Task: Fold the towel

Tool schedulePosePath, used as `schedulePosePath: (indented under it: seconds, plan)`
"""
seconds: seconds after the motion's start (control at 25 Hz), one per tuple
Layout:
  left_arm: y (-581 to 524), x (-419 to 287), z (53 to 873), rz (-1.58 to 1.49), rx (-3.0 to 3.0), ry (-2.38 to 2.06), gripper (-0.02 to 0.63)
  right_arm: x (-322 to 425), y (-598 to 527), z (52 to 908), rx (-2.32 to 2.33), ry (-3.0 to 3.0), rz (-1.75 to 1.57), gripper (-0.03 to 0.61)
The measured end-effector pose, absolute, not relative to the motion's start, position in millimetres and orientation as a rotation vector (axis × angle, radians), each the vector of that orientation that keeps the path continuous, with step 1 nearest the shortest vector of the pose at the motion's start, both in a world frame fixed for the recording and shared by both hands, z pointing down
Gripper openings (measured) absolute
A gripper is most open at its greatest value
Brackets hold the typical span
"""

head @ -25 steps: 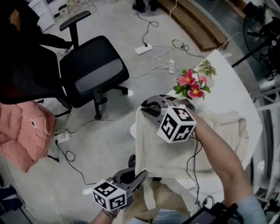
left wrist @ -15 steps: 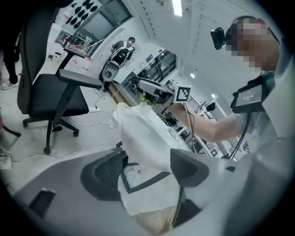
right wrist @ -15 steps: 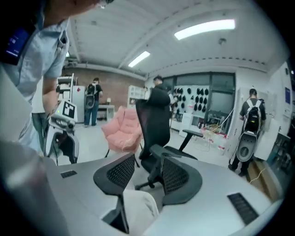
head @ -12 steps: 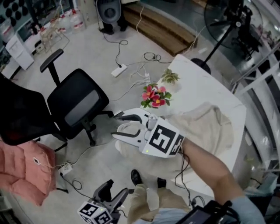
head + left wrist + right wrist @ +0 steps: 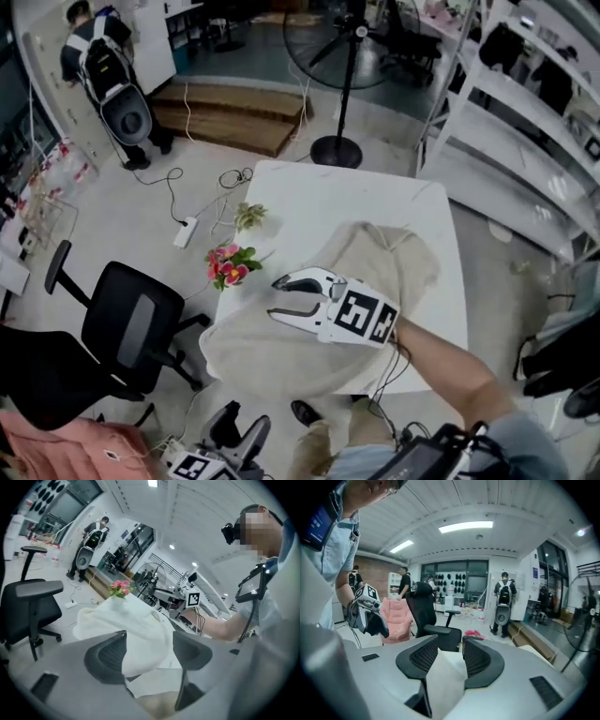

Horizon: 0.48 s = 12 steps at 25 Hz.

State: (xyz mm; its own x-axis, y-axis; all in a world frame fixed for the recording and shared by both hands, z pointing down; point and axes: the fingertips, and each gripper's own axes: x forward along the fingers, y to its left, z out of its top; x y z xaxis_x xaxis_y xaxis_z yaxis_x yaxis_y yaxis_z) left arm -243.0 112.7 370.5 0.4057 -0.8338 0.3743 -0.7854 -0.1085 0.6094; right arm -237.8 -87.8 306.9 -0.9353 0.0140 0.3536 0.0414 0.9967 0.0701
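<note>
The right gripper (image 5: 274, 297), jaws just opened then easing slightly inward, hovers empty directly above the crumpled towel (image 5: 281, 352), and the left gripper (image 5: 149, 652), jaws just opened and empty, hangs below its overhanging edge, so the unheld cloth may slide off the table (image 5: 309, 197).

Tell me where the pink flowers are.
In the head view, the pink flowers sit at the table's left edge, between the small green plant and the towel.

white table (image 5: 356, 187) bears towel (image 5: 375, 258), pink flowers (image 5: 228, 265), small plant (image 5: 248, 217).
</note>
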Motion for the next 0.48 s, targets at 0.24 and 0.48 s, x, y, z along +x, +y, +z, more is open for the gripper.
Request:
schedulePosePath:
  seconds: [0.24,0.48]
  plan:
    - [37,-171,354,-0.034,2.06,-1.178,0.31,-107,-165,338,0.305,-2.654,-0.046,0.178]
    - [-30,-100,356,-0.018,2.1,-1.066,0.31,-13,-240,384,0.542,-2.532,-0.009,0.183]
